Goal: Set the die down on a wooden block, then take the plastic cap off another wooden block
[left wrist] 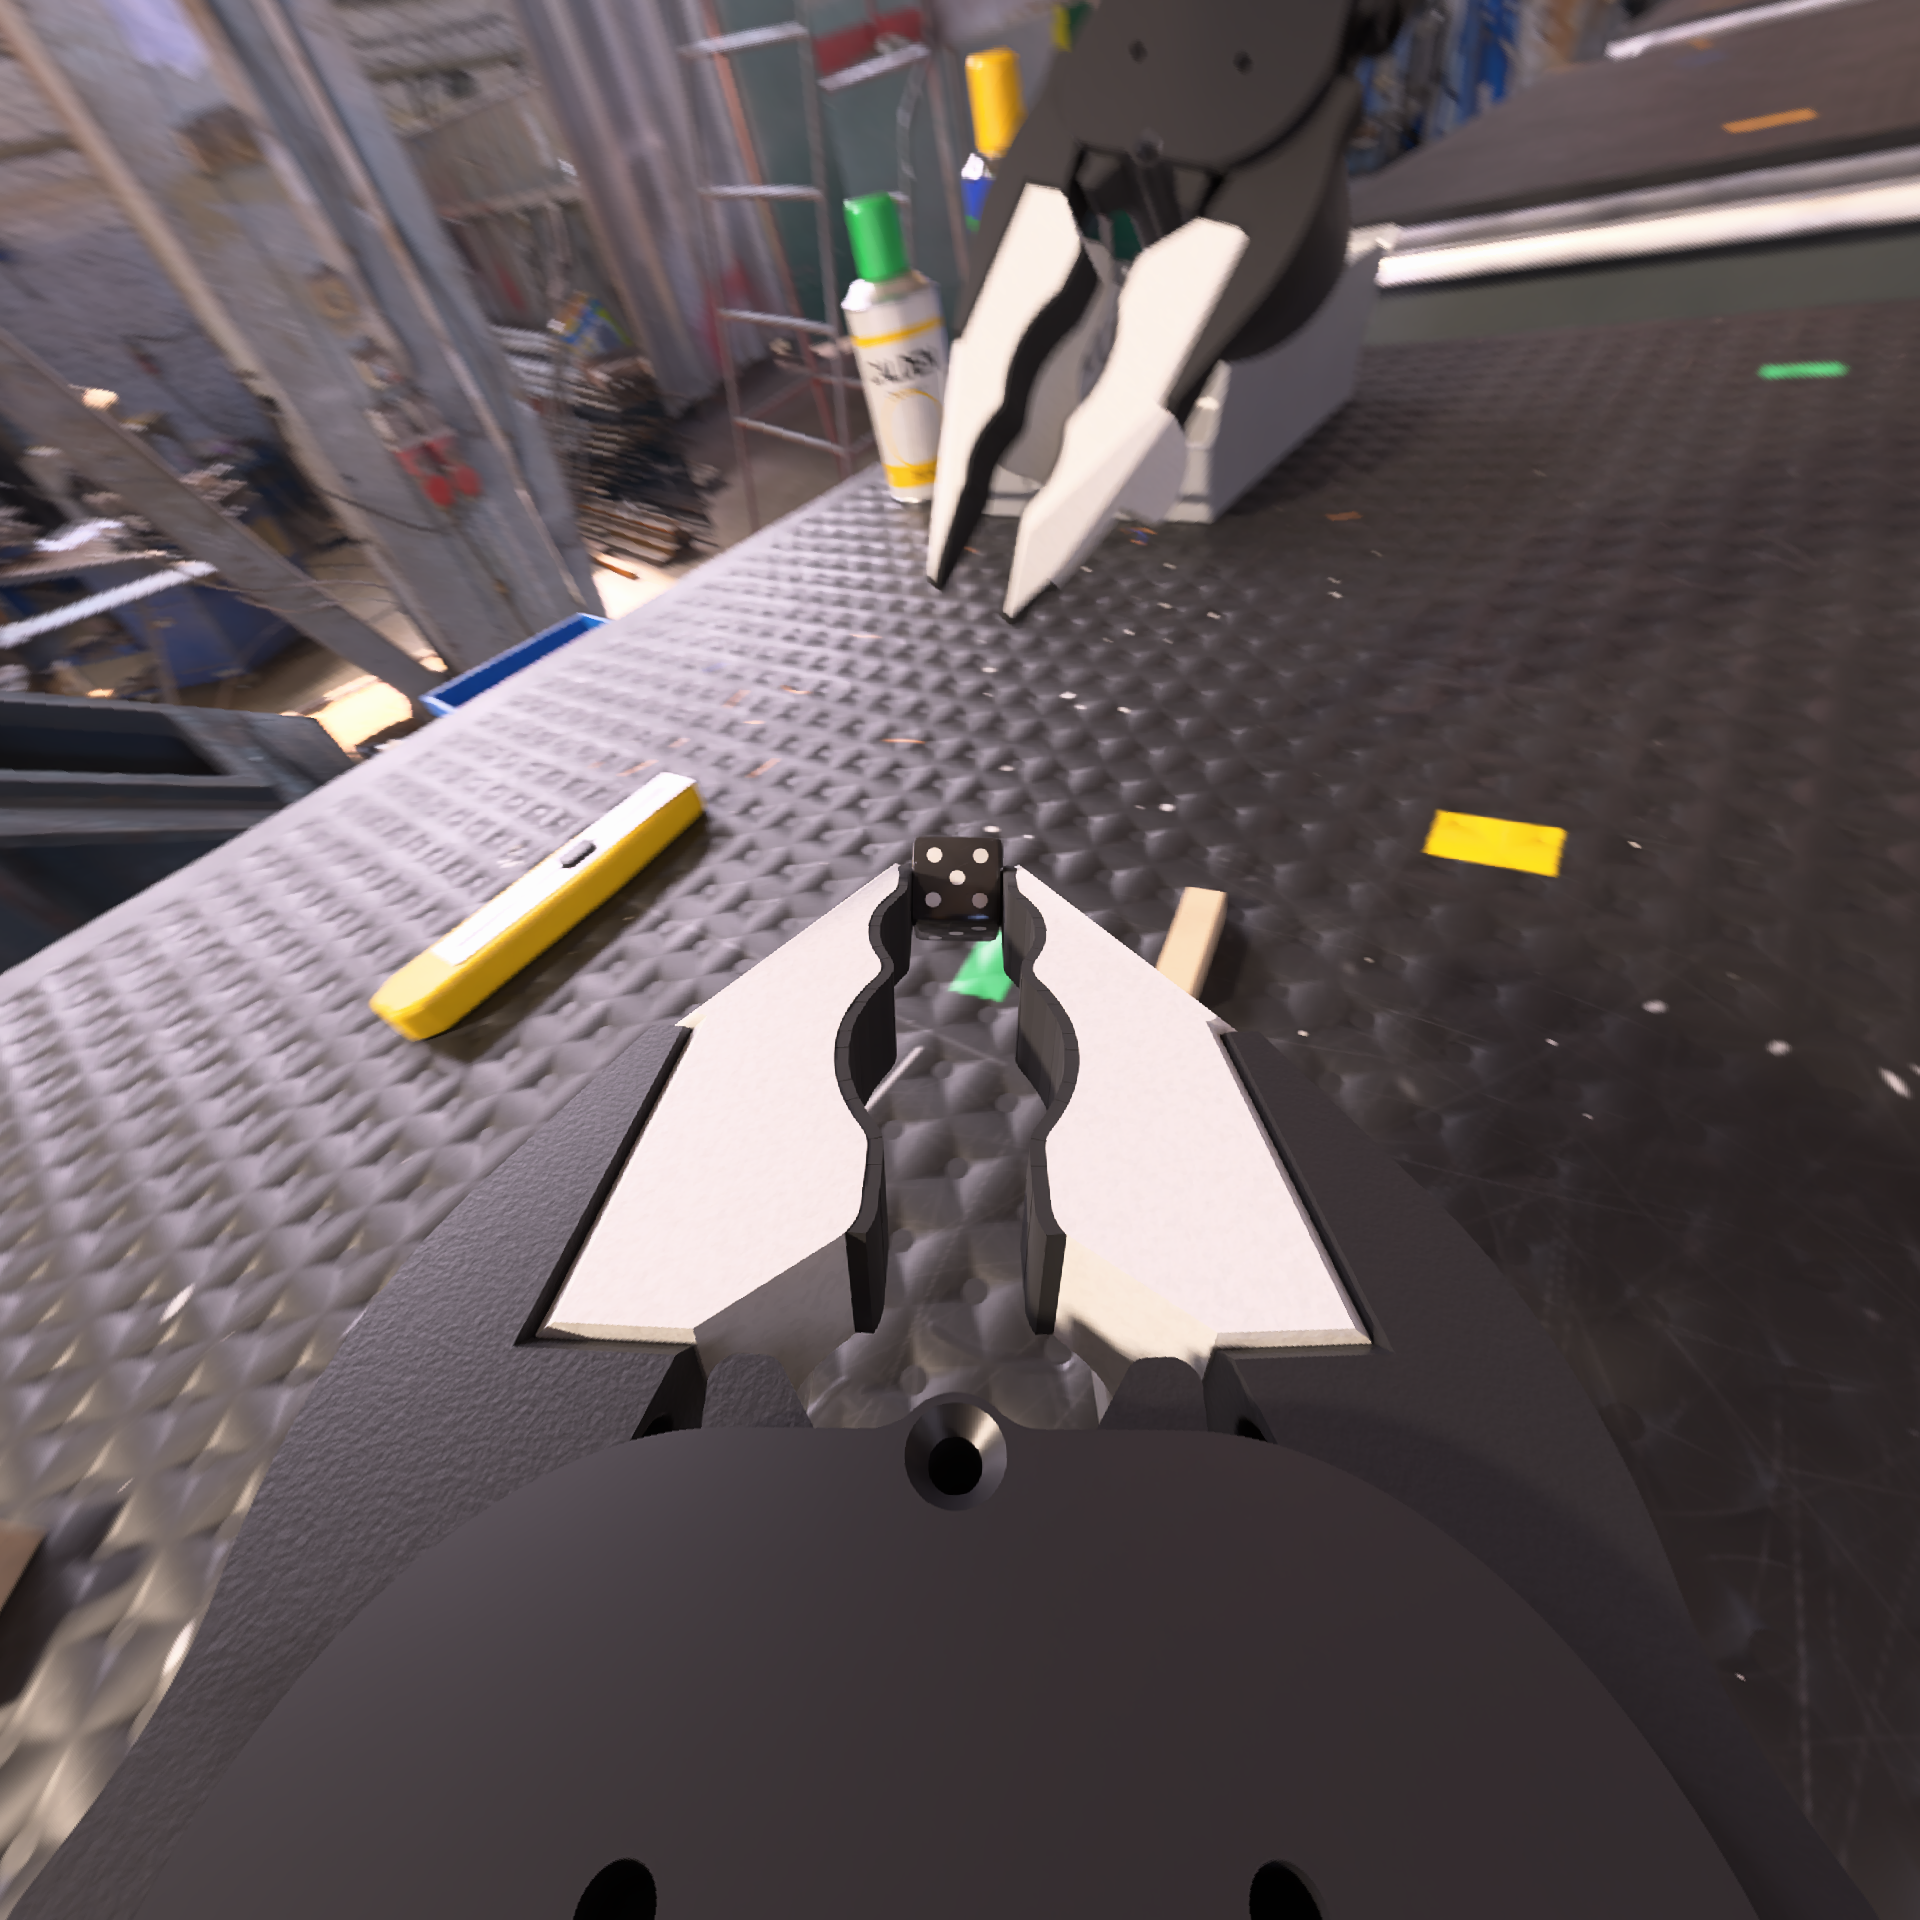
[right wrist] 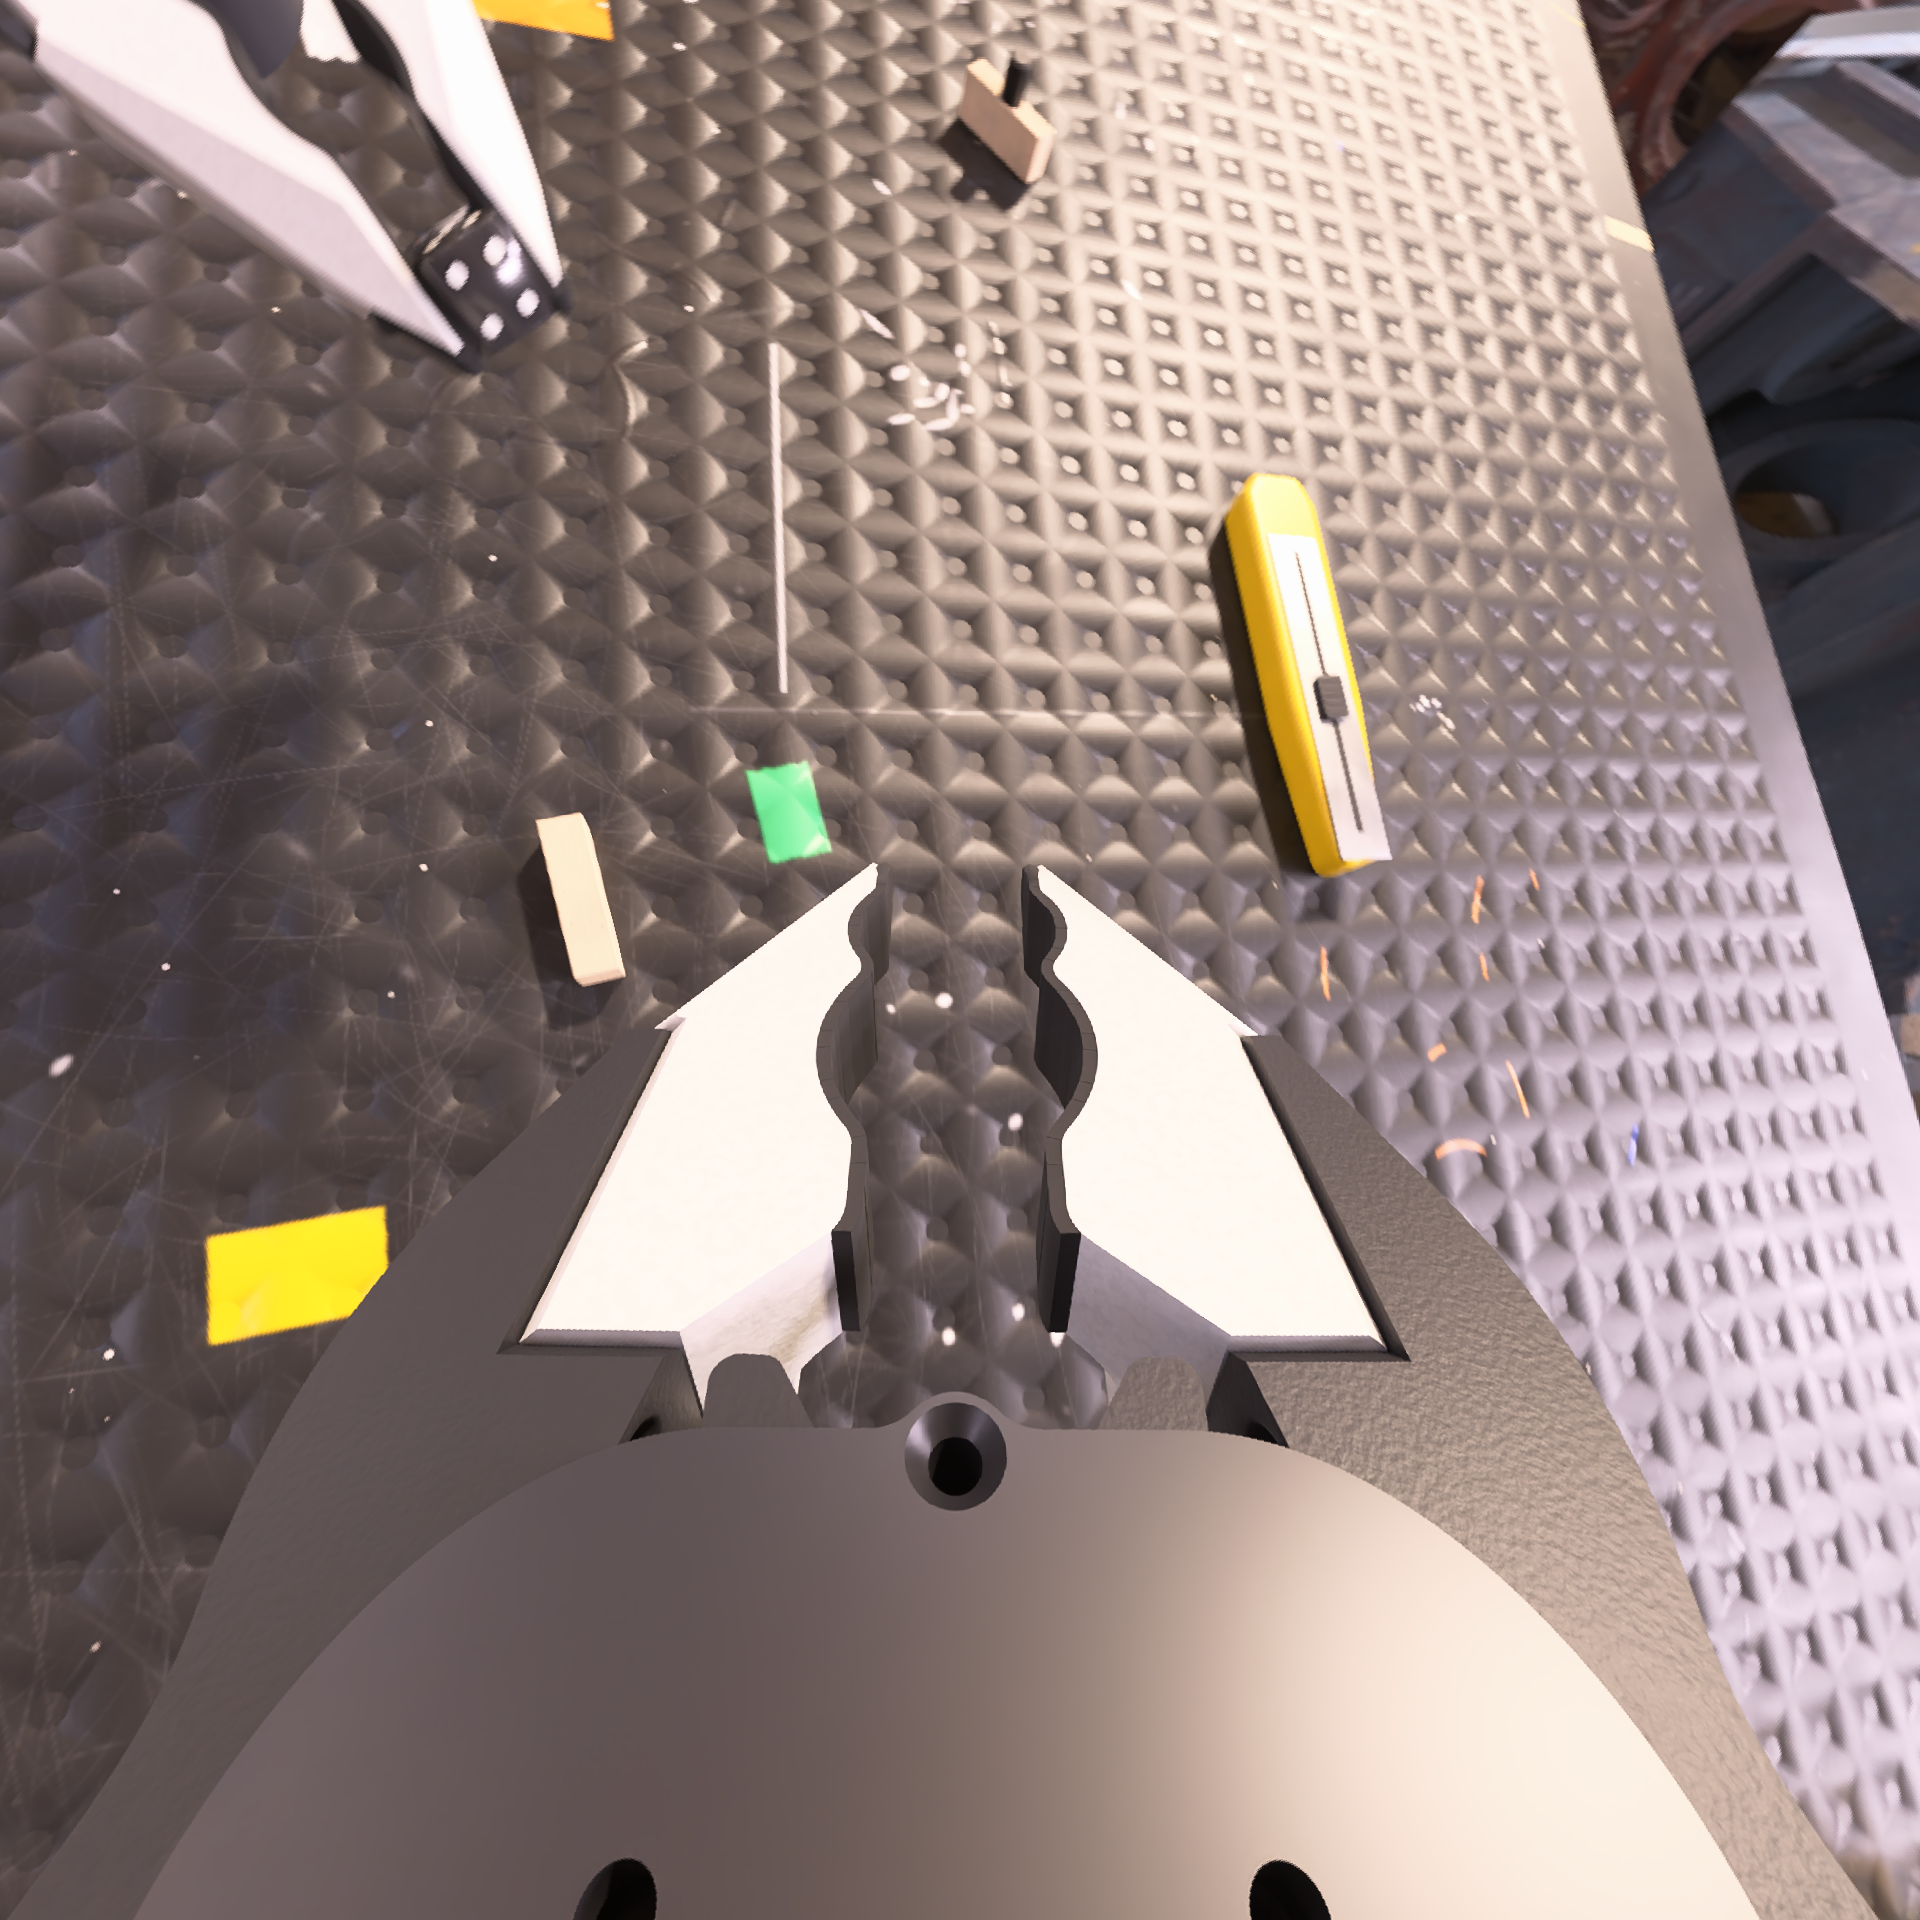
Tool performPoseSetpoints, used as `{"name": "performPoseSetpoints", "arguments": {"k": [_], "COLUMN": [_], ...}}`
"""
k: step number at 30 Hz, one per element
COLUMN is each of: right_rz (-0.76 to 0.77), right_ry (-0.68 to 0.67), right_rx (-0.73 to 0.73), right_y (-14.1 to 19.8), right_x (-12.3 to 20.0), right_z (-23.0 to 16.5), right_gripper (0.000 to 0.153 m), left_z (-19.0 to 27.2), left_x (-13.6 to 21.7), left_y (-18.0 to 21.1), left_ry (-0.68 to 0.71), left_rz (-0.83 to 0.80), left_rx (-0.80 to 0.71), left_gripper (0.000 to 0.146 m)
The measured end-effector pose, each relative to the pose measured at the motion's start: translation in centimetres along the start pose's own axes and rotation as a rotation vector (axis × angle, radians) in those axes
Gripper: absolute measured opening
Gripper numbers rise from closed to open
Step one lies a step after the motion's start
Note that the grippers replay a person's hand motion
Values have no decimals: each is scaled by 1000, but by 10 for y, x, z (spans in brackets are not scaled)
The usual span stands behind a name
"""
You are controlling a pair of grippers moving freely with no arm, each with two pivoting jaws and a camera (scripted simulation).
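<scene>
Die (left wrist: 957,891) pinched betw. left tool (left wrist: 957,883) tips, apparently airborne.

Glossy black die (right wrist: 488,275), matt pale wooden block (right wrist: 580,899), shiny yellow plastic utility knife (right wrist: 1304,675), embossed scratched metal bench (right wrist: 1247,312)

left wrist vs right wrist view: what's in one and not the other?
Left wrist only: green-capped white spray can, grey box at the mat's far edge.
Right wrist only: second wooden block carrying a small black plastic cap, thin metal rod.
Both: black white-dotted die in the left tool, open right tool, yellow utility knife, pale wooden block, green tape patch.
</scene>
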State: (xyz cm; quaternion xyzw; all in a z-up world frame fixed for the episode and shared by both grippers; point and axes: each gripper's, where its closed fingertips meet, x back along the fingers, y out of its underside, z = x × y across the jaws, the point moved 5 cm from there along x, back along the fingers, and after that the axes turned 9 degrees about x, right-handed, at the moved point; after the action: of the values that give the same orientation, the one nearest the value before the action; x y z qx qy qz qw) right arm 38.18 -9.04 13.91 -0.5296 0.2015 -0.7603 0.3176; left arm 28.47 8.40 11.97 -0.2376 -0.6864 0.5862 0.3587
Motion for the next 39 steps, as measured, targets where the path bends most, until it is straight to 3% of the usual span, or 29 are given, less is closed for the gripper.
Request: {"name": "performPoseSetpoints", "arguments": {"k": [7, 12, 16, 22, 27, 29, 33, 36, 39], "right_rz": [21, 10, 22, 36, 86, 103, 137, 142, 132], "right_ry": [76, 38, -7, -31, -37, -37, -33, -38, -45], "right_rx": [-82, -99, -116, -107, -94, -87, -83, -95, -100], "right_y": [23, 42, 53, 58, 60, 61, 62, 62, 62], "right_x": [44, 42, 35, 30, 31, 31, 29, 25, 19], "right_z": [2, -19, -31, -38, -42, -44, -44, -42, -43], "right_gripper": [24, 24, 23, 23, 23, 23, 21, 20, 20], "left_z": [38, 50, 53, 47, 38, 28, -20, -79, -137], "left_x": [-50, -82, -92, -89, -62, -36, 32, 74, 90], "left_y": [10, 28, 44, 41, 19, 1, -42, -45, -20], "left_ry": [218, 328, 331, 272, 180, 128, -111, -280, -321], "left_rz": [-212, -411, -527, -505, -430, -389, -317, -399, -550], "left_rx": [-91, -135, -168, -173, -196, -210, -260, -249, -173], "left_gripper": [16, 16, 16, 25, 28, 27, 21, 16, 15]}}
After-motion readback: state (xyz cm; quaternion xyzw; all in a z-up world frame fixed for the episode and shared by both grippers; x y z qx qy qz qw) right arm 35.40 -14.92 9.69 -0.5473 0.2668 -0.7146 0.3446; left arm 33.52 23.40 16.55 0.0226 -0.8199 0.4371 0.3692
